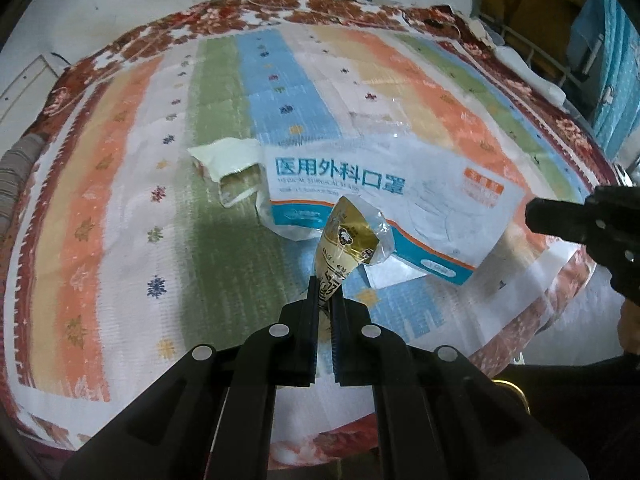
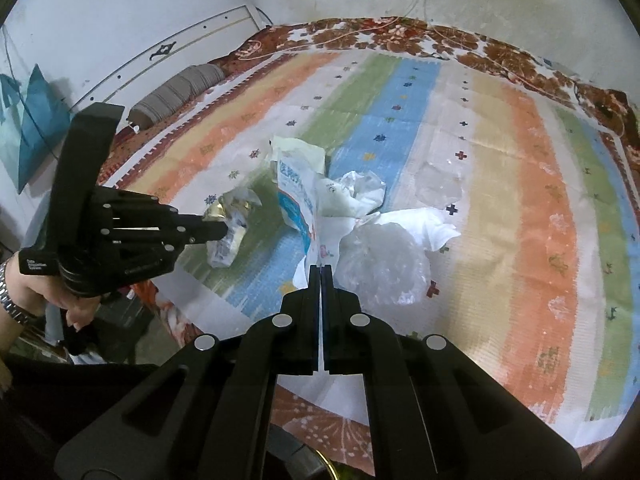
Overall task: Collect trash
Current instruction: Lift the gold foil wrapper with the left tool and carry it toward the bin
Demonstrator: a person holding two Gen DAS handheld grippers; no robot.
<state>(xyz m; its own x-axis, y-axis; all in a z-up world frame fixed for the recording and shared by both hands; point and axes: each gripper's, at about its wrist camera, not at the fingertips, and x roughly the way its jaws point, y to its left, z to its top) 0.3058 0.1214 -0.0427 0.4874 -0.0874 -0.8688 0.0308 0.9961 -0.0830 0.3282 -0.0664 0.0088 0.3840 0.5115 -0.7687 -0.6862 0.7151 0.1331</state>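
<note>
My left gripper (image 1: 325, 294) is shut on a gold and clear snack wrapper (image 1: 352, 236) and holds it above the striped mat. It also shows in the right wrist view (image 2: 222, 231), where the wrapper (image 2: 230, 224) hangs from it. Behind lies a white and blue surgical mask bag (image 1: 384, 208), seen edge-on in the right wrist view (image 2: 298, 196). My right gripper (image 2: 321, 276) is shut on the edge of a white plastic sheet (image 2: 316, 256) by a crumpled clear bag (image 2: 384, 264). It shows at the right edge of the left view (image 1: 536, 218).
A pale torn wrapper (image 1: 228, 160) lies left of the mask bag. The striped mat (image 2: 520, 200) covers a bed with a floral blanket (image 2: 400, 36). A grey bolster (image 2: 180, 92) lies at the wall. A clear plastic scrap (image 2: 438, 186) lies further right.
</note>
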